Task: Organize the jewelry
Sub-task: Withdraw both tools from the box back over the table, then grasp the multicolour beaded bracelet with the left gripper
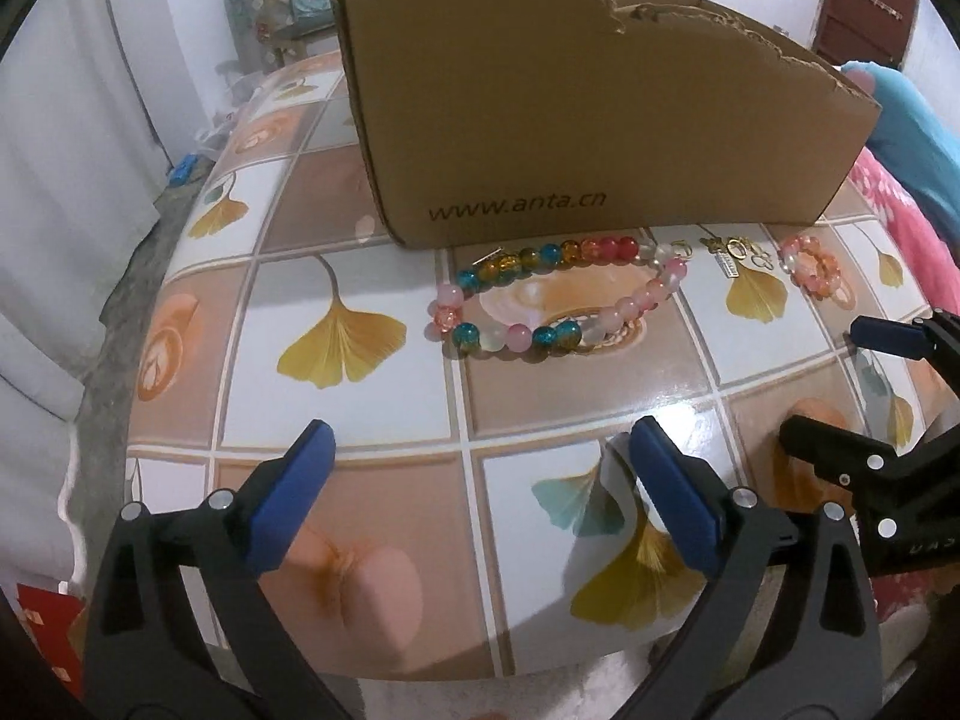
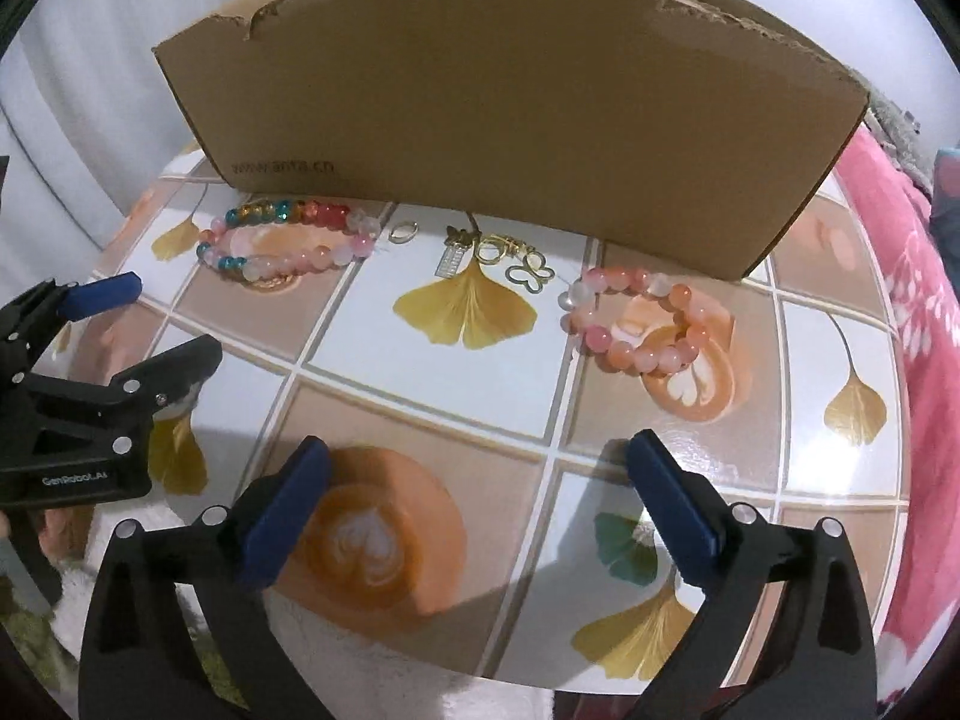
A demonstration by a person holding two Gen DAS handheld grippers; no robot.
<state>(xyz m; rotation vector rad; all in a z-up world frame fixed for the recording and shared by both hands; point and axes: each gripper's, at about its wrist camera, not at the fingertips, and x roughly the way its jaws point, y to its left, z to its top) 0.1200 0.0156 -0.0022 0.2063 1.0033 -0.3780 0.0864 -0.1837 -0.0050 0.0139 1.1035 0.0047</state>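
A multicoloured bead bracelet [image 1: 555, 297] [image 2: 288, 240] lies on the tiled table in front of a brown cardboard box [image 1: 600, 108] [image 2: 510, 114]. To its right lie a small gold ring [image 2: 403, 233], gold charms with a butterfly [image 2: 498, 258] [image 1: 738, 252], and a pink bead bracelet [image 2: 642, 321] [image 1: 810, 264]. My left gripper [image 1: 480, 438] stands open over the table's near side, short of the multicoloured bracelet, with nothing between its blue pads. My right gripper [image 2: 477, 450] is open too, empty, nearer than the charms and the pink bracelet. Each gripper shows at the edge of the other's view.
The table [image 2: 420, 360] has a glossy cloth printed with ginkgo leaves and coffee cups, its front edge just under the grippers. A pink flowered fabric [image 2: 924, 300] lies to the right, and a blue cloth [image 1: 912, 126]. White curtain hangs at the left.
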